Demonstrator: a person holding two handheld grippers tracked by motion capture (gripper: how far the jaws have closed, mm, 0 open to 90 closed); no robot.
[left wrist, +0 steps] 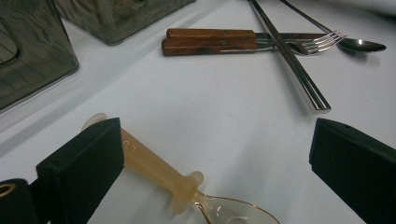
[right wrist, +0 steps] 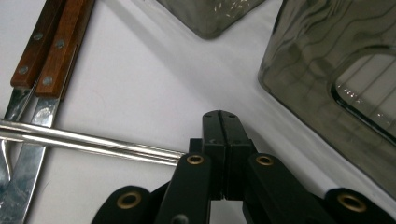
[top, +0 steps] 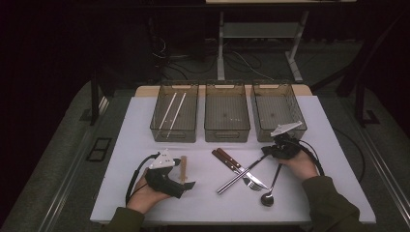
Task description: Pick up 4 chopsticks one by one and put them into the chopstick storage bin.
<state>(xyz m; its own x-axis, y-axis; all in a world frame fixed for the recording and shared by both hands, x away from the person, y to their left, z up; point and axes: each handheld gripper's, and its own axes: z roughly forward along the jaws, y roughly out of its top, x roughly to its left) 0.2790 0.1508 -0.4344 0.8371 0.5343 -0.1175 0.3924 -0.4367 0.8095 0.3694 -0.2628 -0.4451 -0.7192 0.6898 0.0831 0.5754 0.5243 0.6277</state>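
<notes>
Hard to read first: in my right gripper view the right tongs (right wrist: 223, 140) cover the near end of the metal chopsticks (right wrist: 88, 142), so I can't tell whether the pads pinch them or just sit beside them. The knife and fork are cut off at that view's left edge; only wooden handles (right wrist: 44, 44) and a bit of blade show. In the left gripper view the amber plastic spoon (left wrist: 159, 170) is partly behind one jaw, bowl cut off at the bottom edge.

Right tongs (top: 283, 145): jaws fully together, pads flat against each other, no gap. Chopsticks run off to their left, tips right at the closed jaws. Smoky plastic bin (right wrist: 336, 79) just ahead & to the right of them.

Left tongs (top: 181, 186): jaws wide apart, nothing gripped. Spoon lies on the white desk (left wrist: 224, 130) betw. the jaws, close by one; contact unclear. Knife, fork, chopsticks & a steel spoon (left wrist: 362, 45) lie well ahead of them.
</notes>
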